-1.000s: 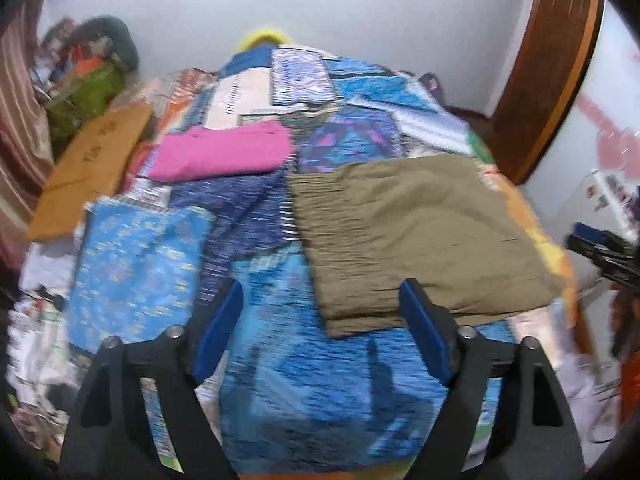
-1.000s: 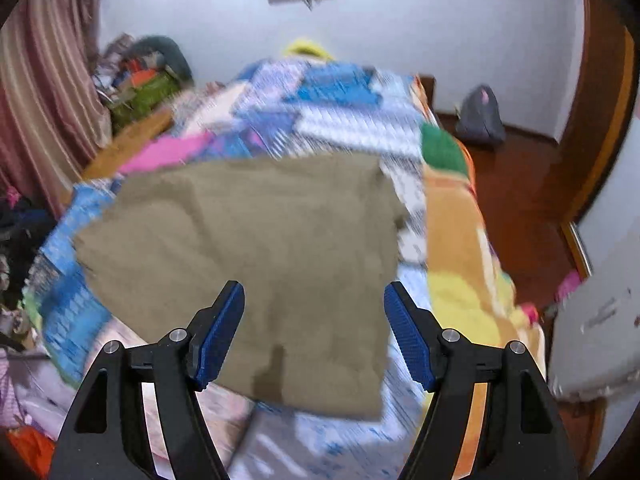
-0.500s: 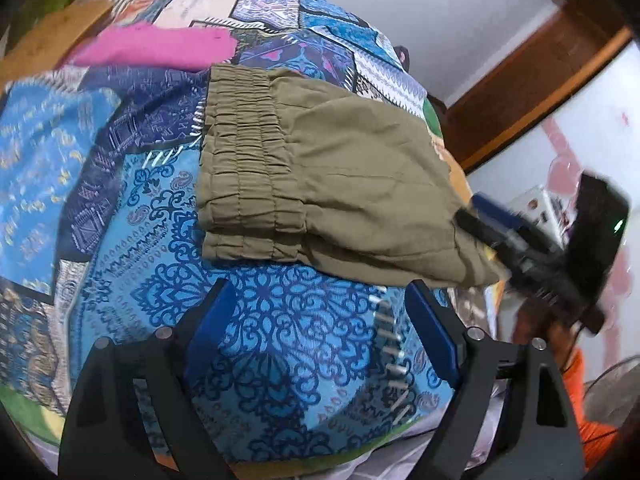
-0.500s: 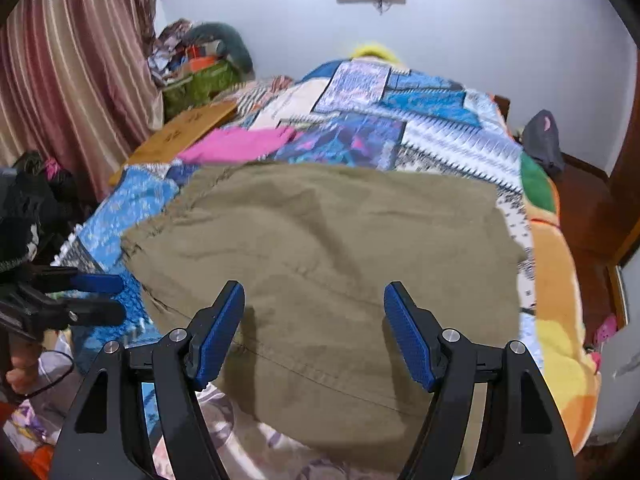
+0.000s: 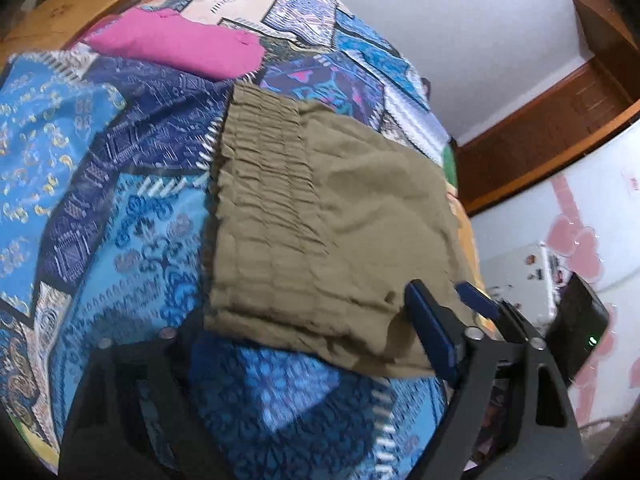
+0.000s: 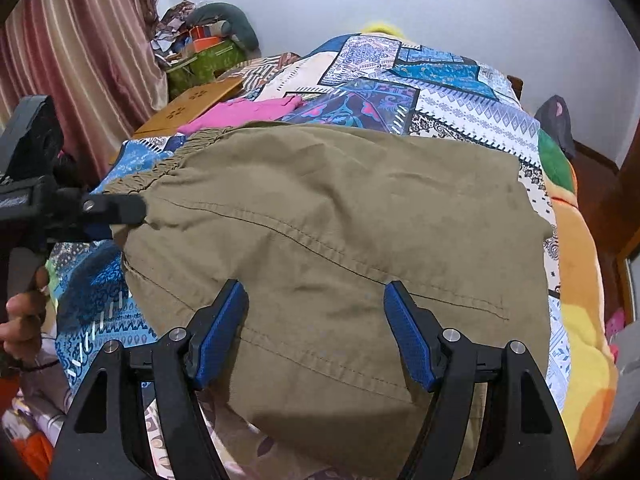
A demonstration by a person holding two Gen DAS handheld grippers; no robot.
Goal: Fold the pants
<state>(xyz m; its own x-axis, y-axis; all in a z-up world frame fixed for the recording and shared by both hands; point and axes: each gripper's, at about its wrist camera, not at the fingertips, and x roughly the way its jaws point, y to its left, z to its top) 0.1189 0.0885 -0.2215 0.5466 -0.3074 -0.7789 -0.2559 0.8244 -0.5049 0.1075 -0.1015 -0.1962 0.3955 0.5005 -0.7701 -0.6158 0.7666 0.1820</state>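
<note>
Olive-green pants (image 5: 320, 232) lie folded on the patchwork bed, the gathered waistband (image 5: 256, 168) to the left. My left gripper (image 5: 312, 340) is open; its left pad is hidden under the pants' near edge and its right fingertip (image 5: 432, 332) lies on top. In the right wrist view the left gripper (image 6: 116, 210) touches the waistband corner of the pants (image 6: 340, 220). My right gripper (image 6: 316, 332) is open, its blue pads low over the pants' near hem. It also shows in the left wrist view (image 5: 476, 304) at the right edge of the pants.
A folded pink garment (image 5: 176, 44) lies beyond the waistband. A brown board (image 6: 192, 104) and a clutter pile (image 6: 204, 48) sit at the bed's left by striped curtains. The patchwork quilt (image 5: 120, 208) covers the bed. A wooden door frame (image 5: 560, 120) stands right.
My left gripper has moved forward onto the pants' near waistband corner, its left pad now under the cloth. My right gripper has come down closer over the hem.
</note>
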